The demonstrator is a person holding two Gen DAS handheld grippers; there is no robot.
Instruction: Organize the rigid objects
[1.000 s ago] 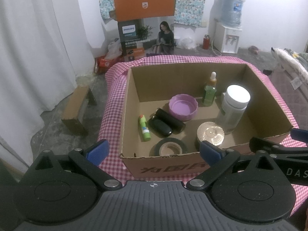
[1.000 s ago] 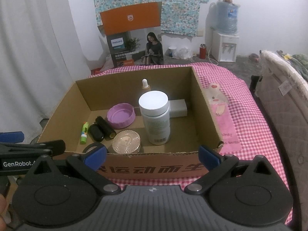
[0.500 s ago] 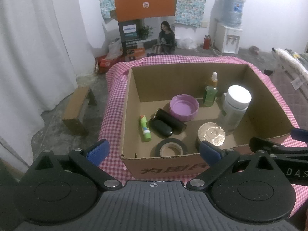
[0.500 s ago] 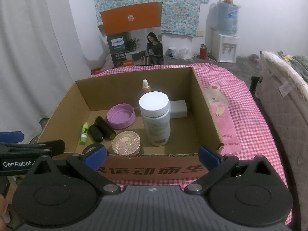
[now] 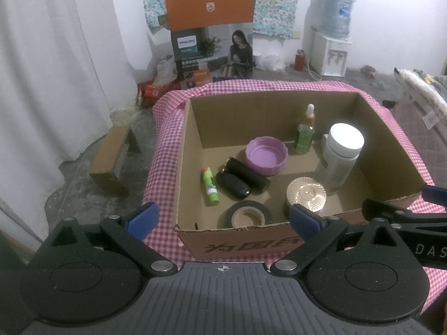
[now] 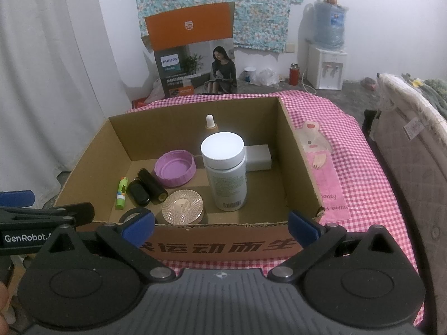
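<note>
Left wrist view. Left gripper [image 5: 223, 219]: fingers spread wide, nothing held, kept before the near wall of the cardboard box [image 5: 192, 150]. The box is set on a pink checked cloth [image 5: 160, 153]. Contents recorded on the box floor: purple lid [image 5: 266, 156], open side up, toward the back; green dropper bottle [image 5: 305, 131], upright, just right of the lid; white-capped bottle [image 5: 339, 157], upright, at the right; gold round tin [image 5: 306, 196], in front of that bottle; two black cases [image 5: 240, 180], lying side by side in front of the lid; green glue stick [image 5: 209, 185], lying left of the cases; black tape roll [image 5: 248, 215], flat, against the near wall. The right gripper [image 5: 405, 209] is seen at the right edge.

Right wrist view. Right gripper [image 6: 220, 224]: fingers spread wide, nothing held, before the same near wall. The white-capped bottle [image 6: 225, 170] is seen mid-box, with a white rectangular block [image 6: 258, 157] lying behind it to the right. The dropper bottle is largely hidden behind the cap.
</note>
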